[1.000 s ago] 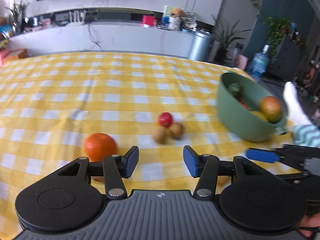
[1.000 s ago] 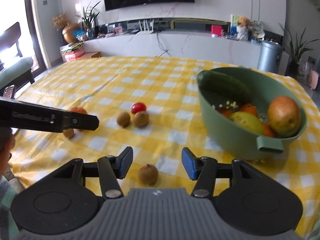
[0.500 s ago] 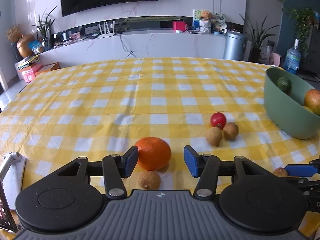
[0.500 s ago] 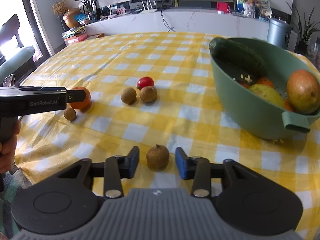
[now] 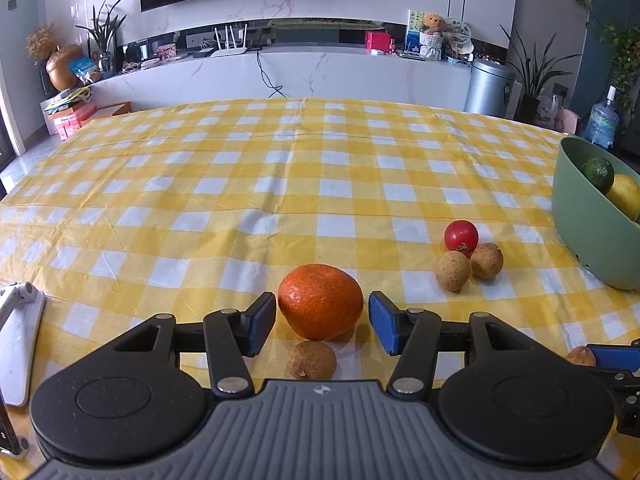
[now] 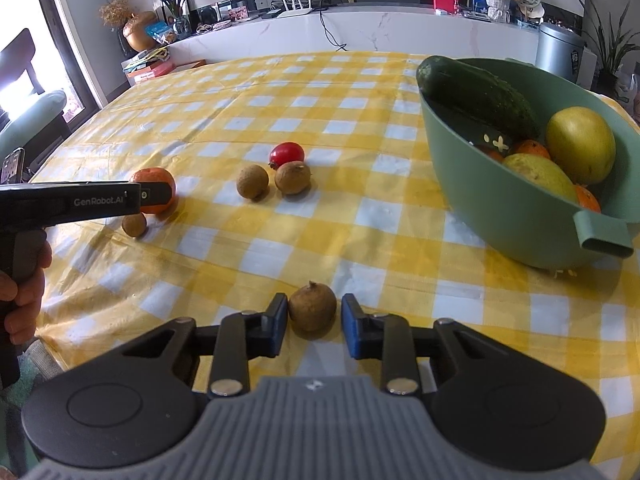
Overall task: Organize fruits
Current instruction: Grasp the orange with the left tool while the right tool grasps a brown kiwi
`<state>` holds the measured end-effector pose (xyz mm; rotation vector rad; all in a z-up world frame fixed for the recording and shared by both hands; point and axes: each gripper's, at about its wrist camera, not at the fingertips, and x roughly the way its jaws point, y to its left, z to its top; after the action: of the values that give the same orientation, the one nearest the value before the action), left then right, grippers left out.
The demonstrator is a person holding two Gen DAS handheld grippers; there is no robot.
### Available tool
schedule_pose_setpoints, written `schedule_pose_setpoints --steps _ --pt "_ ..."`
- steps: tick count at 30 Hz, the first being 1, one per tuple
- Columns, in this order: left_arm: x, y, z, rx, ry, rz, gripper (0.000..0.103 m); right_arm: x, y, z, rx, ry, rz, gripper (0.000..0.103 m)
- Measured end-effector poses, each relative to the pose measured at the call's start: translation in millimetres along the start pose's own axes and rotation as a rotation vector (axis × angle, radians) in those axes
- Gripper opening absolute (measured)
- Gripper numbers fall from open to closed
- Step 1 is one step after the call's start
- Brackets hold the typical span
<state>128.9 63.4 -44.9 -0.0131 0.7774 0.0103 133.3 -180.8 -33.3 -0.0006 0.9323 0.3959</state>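
An orange mandarin (image 5: 320,300) lies on the yellow checked cloth between the pads of my left gripper (image 5: 322,322), which is open with a gap on each side. A small brown longan (image 5: 312,360) sits just below it. My right gripper (image 6: 314,320) has its jaws closing onto another brown longan (image 6: 312,312), and its pads hug the fruit. A red cherry tomato (image 6: 286,154) and two longans (image 6: 252,181) lie mid-table. The green bowl (image 6: 500,208) at the right holds a cucumber, a mango and other fruit.
A hand (image 6: 20,292) holds the left gripper's handle at the table's left edge. A white stand (image 5: 20,340) lies on the cloth at the near left. The bowl's handle (image 6: 604,236) sticks out toward me. The near table edge runs just under both grippers.
The left gripper has swung so the mandarin, earlier beside its left finger, now sits between the pads. The right gripper came down over the longan and narrowed its jaws around it.
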Motion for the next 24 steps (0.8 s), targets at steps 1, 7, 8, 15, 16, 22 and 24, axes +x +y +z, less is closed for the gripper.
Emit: schedule_pose_setpoints --steps 1,7,8,15,16,22,24 --pt "0.2 0.0 -0.1 0.001 -0.001 0.001 0.063 0.0 0.1 0.0 -0.001 0.000 -0.001 0.026" --pt "1.2 0.9 1.5 -0.010 -0.004 -0.007 0.053 1.7 4.2 0.4 -0.028 -0.002 -0.013 0.025" --pt "1.2 0.9 1.4 -0.008 -0.005 -0.007 0.053 1.8 4.4 0.3 -0.030 -0.002 -0.013 0.025" --pt "-0.9 0.4 1.5 -0.001 -0.020 -0.013 0.051 2.2 3.5 0.2 -0.040 -0.002 -0.013 0.023" --pt "-2.1 -0.2 1.7 0.003 -0.026 -0.012 0.050 2.2 3.5 0.4 -0.041 -0.002 -0.013 0.023" --pt "-10.3 -4.8 4.0 0.011 -0.049 -0.014 0.050 0.6 2.8 0.9 -0.043 -0.008 -0.011 0.023" --pt "-14.3 -6.3 5.5 0.012 -0.058 -0.018 0.050 -1.3 2.1 2.0 -0.044 -0.017 -0.014 0.023"
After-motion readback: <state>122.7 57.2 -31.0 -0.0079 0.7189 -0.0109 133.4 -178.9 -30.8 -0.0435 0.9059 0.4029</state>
